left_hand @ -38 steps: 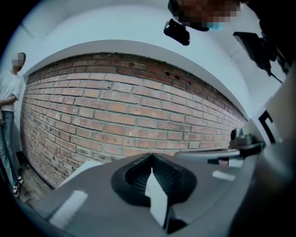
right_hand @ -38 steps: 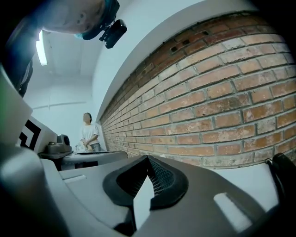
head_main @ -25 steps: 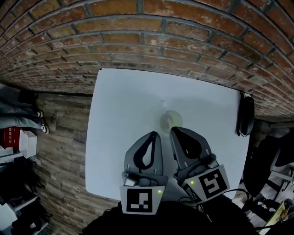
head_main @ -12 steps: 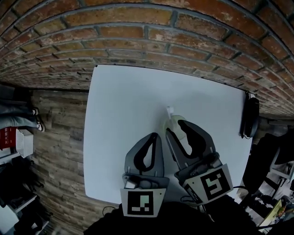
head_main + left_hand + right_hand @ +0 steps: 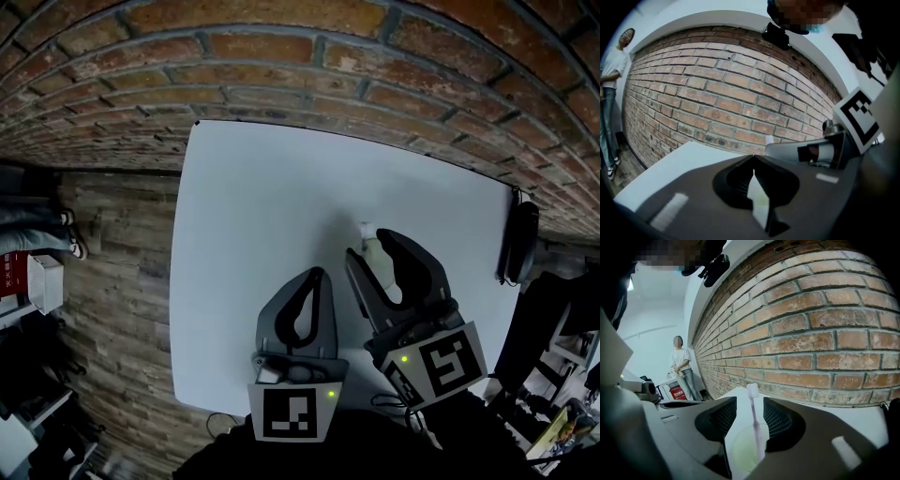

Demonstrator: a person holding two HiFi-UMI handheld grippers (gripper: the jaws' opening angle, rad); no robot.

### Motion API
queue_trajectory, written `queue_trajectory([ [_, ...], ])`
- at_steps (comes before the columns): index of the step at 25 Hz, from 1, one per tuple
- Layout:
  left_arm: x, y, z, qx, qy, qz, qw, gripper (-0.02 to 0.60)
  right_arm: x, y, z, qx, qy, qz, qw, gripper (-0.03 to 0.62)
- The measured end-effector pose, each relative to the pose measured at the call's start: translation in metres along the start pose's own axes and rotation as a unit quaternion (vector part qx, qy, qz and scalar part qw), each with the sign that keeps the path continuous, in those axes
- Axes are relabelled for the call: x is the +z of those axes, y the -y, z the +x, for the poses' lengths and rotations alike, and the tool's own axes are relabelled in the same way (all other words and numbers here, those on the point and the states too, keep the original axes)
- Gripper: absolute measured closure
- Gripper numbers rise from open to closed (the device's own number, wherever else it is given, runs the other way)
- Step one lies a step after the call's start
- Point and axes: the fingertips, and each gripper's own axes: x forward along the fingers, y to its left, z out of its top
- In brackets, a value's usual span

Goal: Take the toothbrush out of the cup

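A pale green cup point(image 5: 379, 264) stands on the white table point(image 5: 262, 206), with a white toothbrush point(image 5: 366, 228) upright in it. My right gripper point(image 5: 373, 246) reaches around the cup, and its jaws are opening. In the right gripper view the toothbrush point(image 5: 753, 420) rises from the cup point(image 5: 743, 453) between the jaws of the right gripper point(image 5: 750, 400), and neither pad touches it. My left gripper point(image 5: 316, 274) hovers beside it on the left, shut and empty. The left gripper point(image 5: 753, 157) shows its tips meeting in its own view.
A brick wall point(image 5: 309, 66) runs along the table's far side. A black object point(image 5: 520, 244) hangs at the table's right edge. Wooden floor point(image 5: 112, 272) lies to the left. A person point(image 5: 682, 366) stands far off by a red box point(image 5: 677, 392).
My right gripper has moved forward over the table to the cup, and its jaws have gone from shut to wide apart around the toothbrush. The left gripper stayed shut.
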Motion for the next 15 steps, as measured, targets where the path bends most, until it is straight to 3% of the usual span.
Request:
queue_trajectory([
  [15,-0.013,-0.008,0.011,0.000,-0.013,-0.018,0.9998,0.574,-0.003,0.005,0.013,-0.008,-0.034,-0.015,0.999,0.494],
])
